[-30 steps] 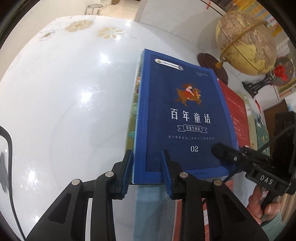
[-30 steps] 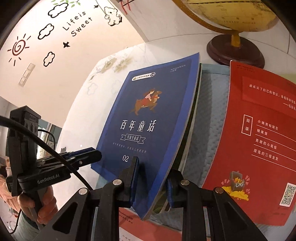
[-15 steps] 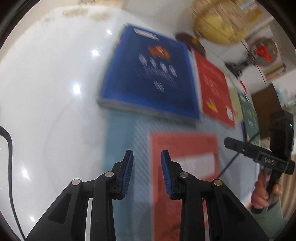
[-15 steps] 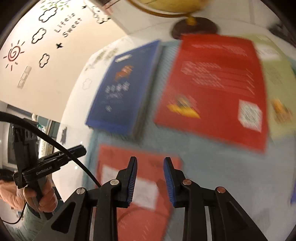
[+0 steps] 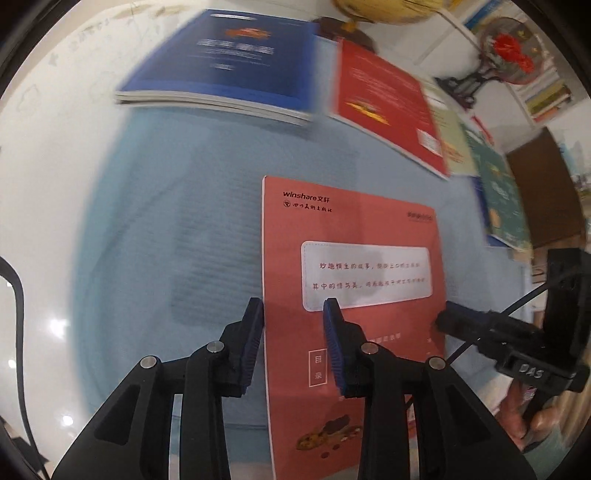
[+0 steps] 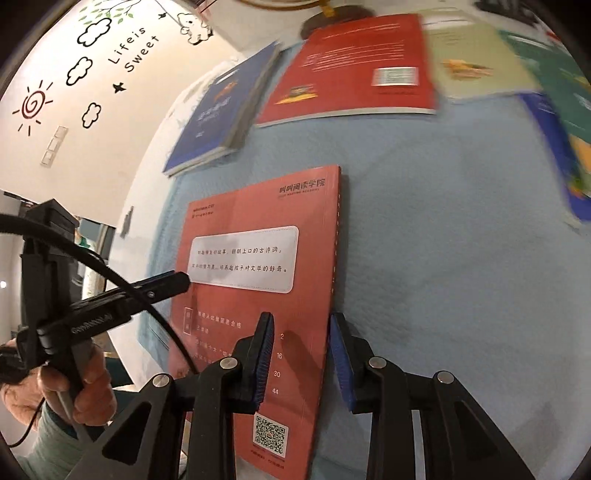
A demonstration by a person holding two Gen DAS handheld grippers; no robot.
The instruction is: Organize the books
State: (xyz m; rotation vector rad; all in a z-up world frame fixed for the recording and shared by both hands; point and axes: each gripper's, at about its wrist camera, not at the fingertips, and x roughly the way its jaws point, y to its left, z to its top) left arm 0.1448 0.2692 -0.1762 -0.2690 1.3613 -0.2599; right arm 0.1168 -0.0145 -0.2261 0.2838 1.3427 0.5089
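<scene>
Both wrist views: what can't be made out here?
- Blue book title: motion blur, both views.
- Salmon book lower edge: left wrist view, cut off by the frame edge and the left gripper; small contents text blurred.
- Green book: right wrist view, smeared at the rim.
- Globe: cropped by the top edge.

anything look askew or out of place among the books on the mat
Mostly one thing: the salmon-red book lies alone, face down in the middle of the blue mat, apart from the blue stack and the row beside it. The red book in that row sits angled to the stack. No damage shows.
</scene>
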